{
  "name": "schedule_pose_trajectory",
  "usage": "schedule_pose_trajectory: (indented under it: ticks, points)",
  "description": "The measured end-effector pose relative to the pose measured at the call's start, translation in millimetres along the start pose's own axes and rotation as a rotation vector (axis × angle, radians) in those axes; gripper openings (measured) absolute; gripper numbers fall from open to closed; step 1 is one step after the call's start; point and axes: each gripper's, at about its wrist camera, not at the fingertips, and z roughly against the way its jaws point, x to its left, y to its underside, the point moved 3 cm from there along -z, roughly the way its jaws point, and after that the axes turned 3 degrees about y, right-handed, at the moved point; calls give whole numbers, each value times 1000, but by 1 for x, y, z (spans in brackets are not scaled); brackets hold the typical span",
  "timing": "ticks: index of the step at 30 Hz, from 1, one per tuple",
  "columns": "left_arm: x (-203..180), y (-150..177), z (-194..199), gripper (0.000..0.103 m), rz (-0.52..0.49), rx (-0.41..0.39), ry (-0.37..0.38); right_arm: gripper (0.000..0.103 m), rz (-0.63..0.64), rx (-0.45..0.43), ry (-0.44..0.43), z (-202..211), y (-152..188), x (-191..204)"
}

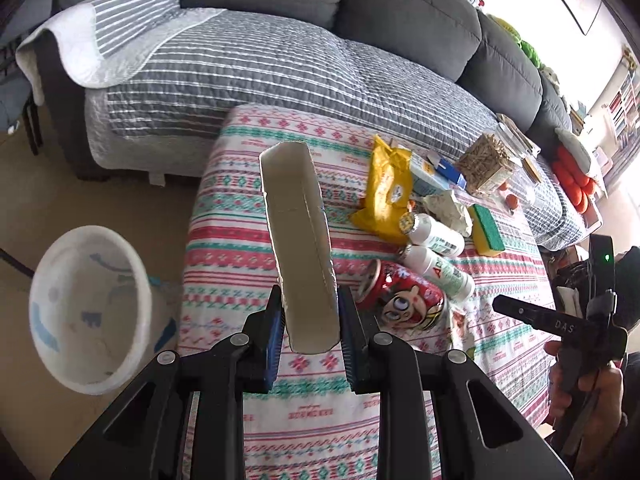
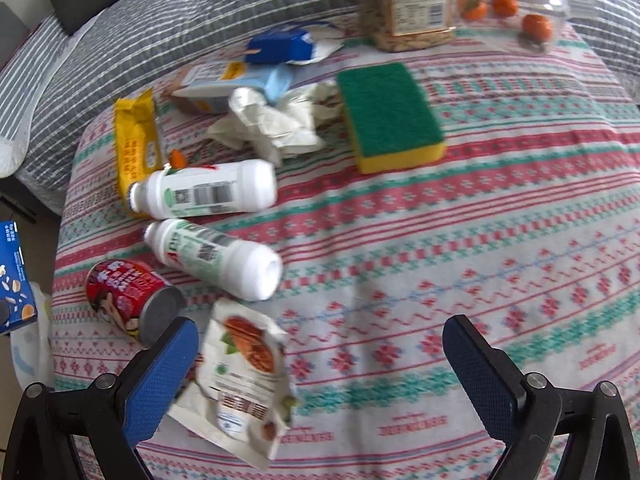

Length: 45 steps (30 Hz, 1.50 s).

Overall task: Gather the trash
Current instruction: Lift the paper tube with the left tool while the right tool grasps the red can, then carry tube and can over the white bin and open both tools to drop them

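Note:
My left gripper (image 1: 310,320) is shut on an empty white carton box (image 1: 298,236) and holds it above the table's left part. A white trash bin (image 1: 90,316) stands on the floor to its left. My right gripper (image 2: 320,356) is open and empty above the patterned tablecloth (image 2: 480,240). A torn snack wrapper (image 2: 244,384) lies by its left finger. A red can (image 2: 132,304), two white bottles (image 2: 204,196) (image 2: 216,258), a yellow wrapper (image 2: 136,140) and crumpled paper (image 2: 272,120) lie beyond. The blue box (image 2: 14,276) shows at the far left in the right wrist view.
A green and yellow sponge (image 2: 392,116), a nut jar (image 2: 408,0), blue cartons (image 2: 280,46) and a clear container of tomatoes (image 2: 508,8) stand at the back. A grey sofa (image 1: 280,60) with a striped cover runs behind the table.

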Motion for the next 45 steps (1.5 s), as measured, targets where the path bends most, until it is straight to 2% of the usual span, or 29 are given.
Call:
schedule_pose_trajectory:
  ticks: [8,15,16,18,21,26,33,34,36,40,45]
  points:
    - [33,9,19,27,12,-8,-27,88,131,30,-100,-15,6,68]
    - [64,17,32,27,42,-10,-48,87,195,62,-103,-38,11,115]
    - [69,18,33,27,47,-10,-54,87,188,71,-105,-41,10,119]
    - [81,20,35,27,57,-9,-63,96,153,87,-113,-48,10,124]
    - [93,22,39,27,67,-10,-77,103,67,83,-115,-53,7,129]
    - [113,25,41,27,70,-7,-115,103,-17,59,-61,-64,5,140]
    - [140,30,41,25,98,9,-138,102,-25,52,20,-82,4,145]
    - [141,30,40,25,99,11,-139,102,-23,53,21,-84,3,145]
    - [145,32,39,24,98,17,-147,91,-27,54,-5,-83,2,144]
    - [158,35,38,24,109,25,-158,90,-8,29,0,-77,5,148]
    - [185,37,35,24,145,40,-183,90,2,15,-32,-64,11,158]
